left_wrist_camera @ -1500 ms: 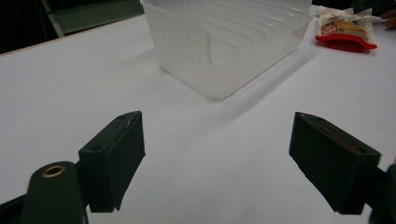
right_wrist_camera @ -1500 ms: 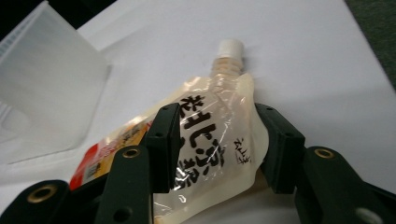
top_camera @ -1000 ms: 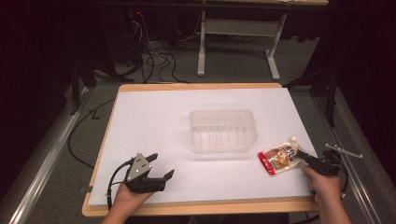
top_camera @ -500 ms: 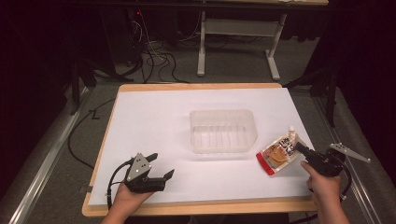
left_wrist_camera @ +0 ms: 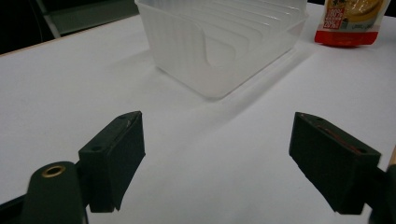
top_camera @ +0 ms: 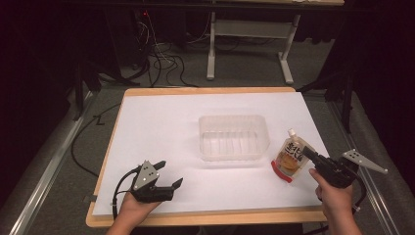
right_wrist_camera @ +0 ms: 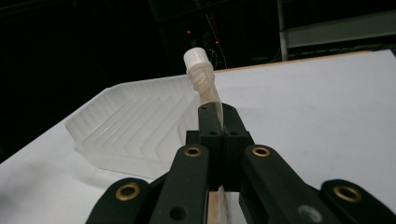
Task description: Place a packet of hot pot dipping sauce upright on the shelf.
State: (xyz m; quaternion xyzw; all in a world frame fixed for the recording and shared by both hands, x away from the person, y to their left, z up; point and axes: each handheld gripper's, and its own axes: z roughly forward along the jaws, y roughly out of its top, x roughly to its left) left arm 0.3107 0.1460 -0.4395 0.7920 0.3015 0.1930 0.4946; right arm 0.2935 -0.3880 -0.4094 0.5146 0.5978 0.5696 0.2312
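Observation:
A spouted food pouch (top_camera: 290,157) with a white cap and red bottom stands lifted just right of the clear plastic tray (top_camera: 234,137). My right gripper (top_camera: 311,156) is shut on the pouch's edge; in the right gripper view the pouch (right_wrist_camera: 204,84) rises edge-on from between the closed jaws, cap uppermost, with the tray (right_wrist_camera: 130,126) behind it to the left. My left gripper (top_camera: 170,175) rests open near the table's front left, nothing between its jaws. In the left gripper view the tray (left_wrist_camera: 224,42) lies ahead and the pouch's red bottom (left_wrist_camera: 352,21) shows at top right.
A white sheet covers the wooden table (top_camera: 161,90). Cables (top_camera: 156,58) and a metal stand (top_camera: 247,44) sit on the floor behind the table. The person's hands come in from the bottom edge.
My right gripper has lifted the pouch from lying flat and turned it more upright, carrying it slightly toward the tray. The left gripper has stayed put.

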